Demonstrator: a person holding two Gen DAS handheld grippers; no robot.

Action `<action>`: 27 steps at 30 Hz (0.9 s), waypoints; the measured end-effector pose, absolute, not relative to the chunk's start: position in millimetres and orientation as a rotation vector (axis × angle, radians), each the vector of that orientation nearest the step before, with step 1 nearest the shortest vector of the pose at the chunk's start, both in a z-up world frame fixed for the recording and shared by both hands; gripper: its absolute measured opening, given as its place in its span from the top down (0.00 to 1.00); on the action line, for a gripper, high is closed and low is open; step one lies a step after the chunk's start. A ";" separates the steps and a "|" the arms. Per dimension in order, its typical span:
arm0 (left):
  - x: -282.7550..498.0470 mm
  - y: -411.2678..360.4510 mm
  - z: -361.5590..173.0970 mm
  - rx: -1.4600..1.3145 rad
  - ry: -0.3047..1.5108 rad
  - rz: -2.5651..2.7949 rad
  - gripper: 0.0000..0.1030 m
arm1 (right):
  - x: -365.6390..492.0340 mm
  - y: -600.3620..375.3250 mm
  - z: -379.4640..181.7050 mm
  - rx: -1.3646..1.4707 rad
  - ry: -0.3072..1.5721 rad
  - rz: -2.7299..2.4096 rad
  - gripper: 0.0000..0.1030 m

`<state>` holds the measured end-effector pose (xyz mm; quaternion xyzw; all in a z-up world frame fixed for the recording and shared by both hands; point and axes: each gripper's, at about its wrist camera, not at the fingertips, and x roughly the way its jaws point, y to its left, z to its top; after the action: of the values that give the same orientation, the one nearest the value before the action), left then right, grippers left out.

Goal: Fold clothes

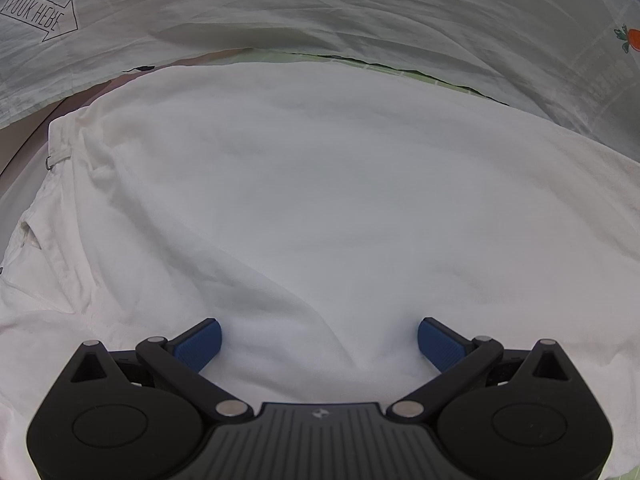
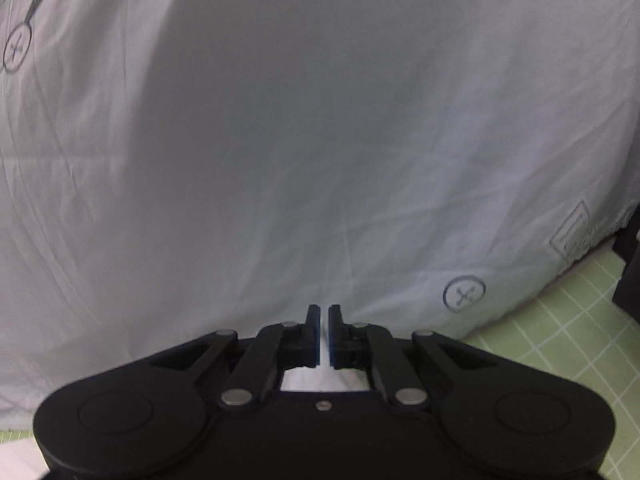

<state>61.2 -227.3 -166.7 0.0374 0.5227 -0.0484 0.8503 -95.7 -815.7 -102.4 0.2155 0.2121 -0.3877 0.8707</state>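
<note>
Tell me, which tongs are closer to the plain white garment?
Left. The left tongs hang open right over the plain white garment. The right tongs face the printed sheet instead, closed on a thin white fold.

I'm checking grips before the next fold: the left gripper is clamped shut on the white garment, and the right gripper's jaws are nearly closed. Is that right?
Not quite. The left gripper is open, its blue pads spread wide apart over the white garment, as the left wrist view shows. The right gripper does have its jaws nearly closed.

Flat white garment (image 1: 320,200) leaves open passage ahead; the printed sheet (image 1: 320,12) rises beyond it.
</note>
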 end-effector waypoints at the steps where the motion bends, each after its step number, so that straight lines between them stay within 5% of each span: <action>1: 61.3 -227.2 -166.7 0.079 1.102 -0.102 0.00 | -95.5 -818.0 -97.3 0.442 0.453 -0.824 0.78; 3: 61.5 -227.0 -166.6 0.080 1.102 -0.103 0.00 | -103.7 -818.3 -92.5 0.450 0.474 -0.861 0.54; 6: 60.7 -227.5 -167.4 0.079 1.096 -0.103 0.00 | -138.0 -800.7 -97.7 0.475 0.496 -0.909 0.53; 9: 59.8 -228.3 -168.3 0.078 1.090 -0.100 0.00 | -175.4 -765.5 -115.8 0.441 0.579 -0.974 0.38; 21: 60.8 -225.2 -150.2 0.166 1.125 -0.145 0.00 | -275.9 -675.2 -165.2 0.214 0.832 -1.194 0.32; 23: 47.0 -213.8 -133.5 0.137 1.084 -0.138 0.00 | -297.0 -660.0 -149.1 0.256 0.783 -1.212 0.26; 25: 30.5 -198.6 -119.3 0.091 1.063 -0.151 0.00 | -320.7 -640.4 -133.1 0.315 0.724 -1.211 0.08; 27: 11.3 -183.4 -111.9 0.081 1.059 -0.147 0.00 | -345.3 -617.7 -123.3 0.400 0.683 -1.184 0.06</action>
<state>11.3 -183.4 -111.9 0.0387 0.5043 -0.0699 0.8598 -345.3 -617.7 -123.3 0.1836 0.3134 -0.5433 0.7569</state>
